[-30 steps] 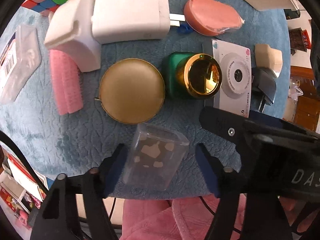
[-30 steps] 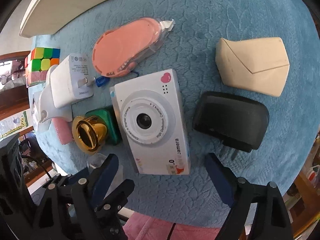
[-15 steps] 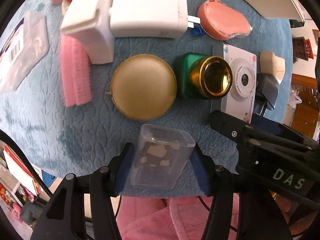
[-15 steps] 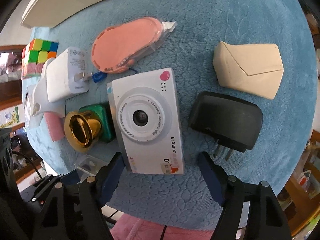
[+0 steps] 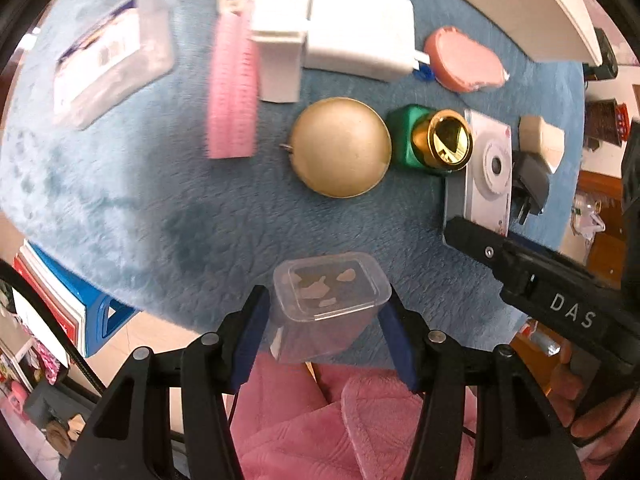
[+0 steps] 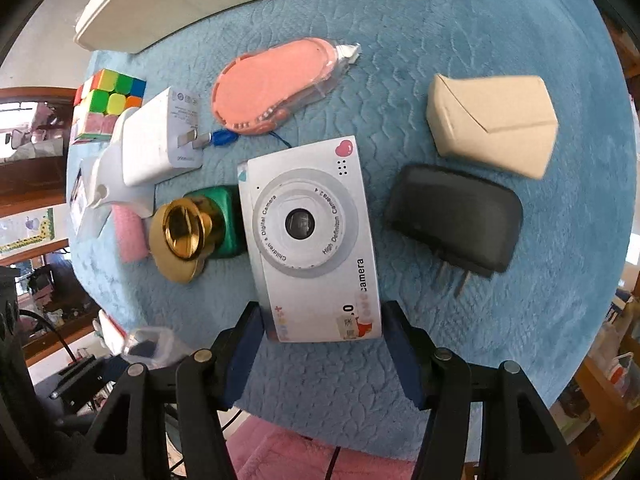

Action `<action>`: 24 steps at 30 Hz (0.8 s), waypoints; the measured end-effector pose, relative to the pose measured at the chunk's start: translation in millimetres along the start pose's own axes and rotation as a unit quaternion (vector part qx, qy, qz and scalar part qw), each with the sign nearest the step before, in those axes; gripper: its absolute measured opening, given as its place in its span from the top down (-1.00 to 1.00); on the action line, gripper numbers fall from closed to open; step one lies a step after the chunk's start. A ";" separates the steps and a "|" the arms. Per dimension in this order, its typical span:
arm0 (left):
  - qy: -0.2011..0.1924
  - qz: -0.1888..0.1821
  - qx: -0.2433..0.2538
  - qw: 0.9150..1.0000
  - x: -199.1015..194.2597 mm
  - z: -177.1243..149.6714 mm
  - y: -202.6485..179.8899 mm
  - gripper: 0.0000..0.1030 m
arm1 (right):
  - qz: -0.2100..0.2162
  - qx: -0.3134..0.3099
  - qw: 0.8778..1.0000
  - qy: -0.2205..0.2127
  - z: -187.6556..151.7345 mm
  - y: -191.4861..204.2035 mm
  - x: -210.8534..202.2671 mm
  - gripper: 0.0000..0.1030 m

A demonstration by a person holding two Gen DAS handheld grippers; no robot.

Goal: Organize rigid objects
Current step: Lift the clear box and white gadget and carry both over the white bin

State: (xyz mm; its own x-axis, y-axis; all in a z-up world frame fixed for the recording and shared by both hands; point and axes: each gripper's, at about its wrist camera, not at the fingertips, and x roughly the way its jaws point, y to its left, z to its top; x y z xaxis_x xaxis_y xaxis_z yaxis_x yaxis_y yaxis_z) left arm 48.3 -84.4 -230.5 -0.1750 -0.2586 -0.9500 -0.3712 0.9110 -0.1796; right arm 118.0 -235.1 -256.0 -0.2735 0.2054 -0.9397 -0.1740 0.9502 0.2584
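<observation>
Lifted clear, clear plastic box (image 5: pixel 326 304) sits pinched in left hand-held gripper (image 5: pixel 324 320), jaws closed in.

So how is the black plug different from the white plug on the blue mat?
The black plug is dark and rounded, while the white plug is white and boxy. The black plug lies to the right of the toy camera, apart from other things; the white plug sits on the camera's other side, packed against another white piece. Both lie flat on the blue mat with metal prongs showing.
</observation>
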 end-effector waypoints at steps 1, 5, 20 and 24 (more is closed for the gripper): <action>-0.003 0.001 -0.004 1.000 -4.4 -1.6 2.6 -0.15 | 0.002 0.001 1.000 0.000 -1.7 -0.6 -0.8 -0.18; -0.022 -0.004 -0.012 1.000 -30.2 -8.1 23.8 -0.15 | 0.027 0.016 0.999 0.009 -13.4 -5.1 -5.5 -0.17; -0.135 -0.013 0.017 0.991 -130.4 -17.1 26.3 -0.15 | 0.089 0.069 0.991 -0.067 -35.2 -23.3 -63.8 -0.14; -0.162 -0.008 0.035 0.986 -139.4 -10.9 12.0 -0.15 | 0.096 0.068 0.990 -0.083 -34.0 -19.4 -75.3 -0.14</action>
State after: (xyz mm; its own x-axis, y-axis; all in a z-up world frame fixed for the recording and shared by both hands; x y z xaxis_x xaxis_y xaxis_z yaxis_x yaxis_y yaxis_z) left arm 58.3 -40.9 -97.4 0.1362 -0.1678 -0.9764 -0.3047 0.9307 -0.2024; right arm 109.8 -276.9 -182.6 -0.1276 0.4104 -0.9029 -0.0023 0.9103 0.4140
